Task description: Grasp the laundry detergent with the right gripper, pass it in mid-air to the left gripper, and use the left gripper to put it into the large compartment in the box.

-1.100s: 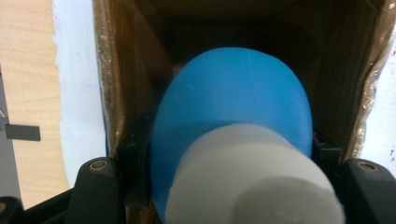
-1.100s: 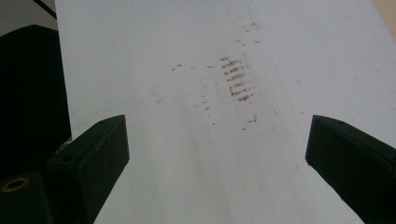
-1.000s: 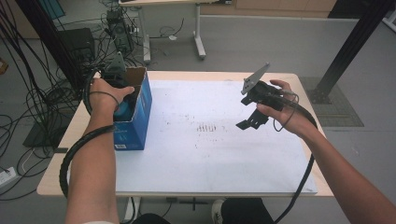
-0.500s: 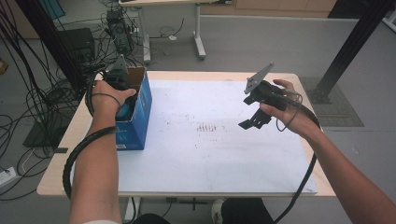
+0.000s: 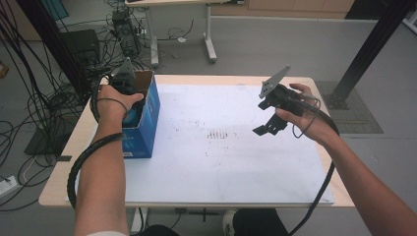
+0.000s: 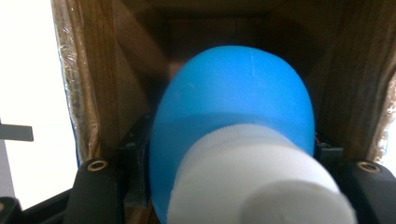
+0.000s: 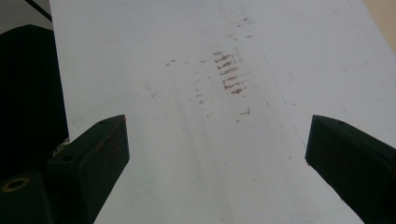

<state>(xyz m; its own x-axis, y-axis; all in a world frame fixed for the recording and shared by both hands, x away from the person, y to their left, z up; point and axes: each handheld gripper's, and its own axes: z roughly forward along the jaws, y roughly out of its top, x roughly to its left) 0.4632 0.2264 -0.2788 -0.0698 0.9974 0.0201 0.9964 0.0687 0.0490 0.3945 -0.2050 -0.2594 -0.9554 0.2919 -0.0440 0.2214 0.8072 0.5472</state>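
**Left claw down in the blue box with a bottle, right claw wide over the sheet**

My left gripper (image 5: pixel 129 98) is pushed into the open top of the blue cardboard box (image 5: pixel 147 120), which stands at the left edge of the table (image 5: pixel 59 189), partly on the white sheet (image 5: pixel 221 167). My left hand (image 5: pixel 114 101) wraps the gripper body from above, and its black ribbed cable (image 5: pixel 81 162) loops down beside my forearm.

Looking along my left jaws, I see the brown inner walls of the box (image 6: pixel 112 79) closing in on both sides. Between the jaws sits a blue bottle (image 6: pixel 233 102) with a white cap (image 6: pixel 257 182), the cap end nearest the camera and the rounded blue body pointing deeper into the box. The jaws press against the bottle's sides, so I am holding it.

My right gripper (image 5: pixel 271 120) hangs in the air above the right part of the sheet, apart from it, tilted, with the grey three-cornered plate (image 5: pixel 273 81) sticking up. My right hand (image 5: pixel 305 115) grips it from the far right. In its own view the two black jaws stand far apart with nothing between them, and below lies the sheet with a cluster of brownish smudge marks (image 7: pixel 229 74)
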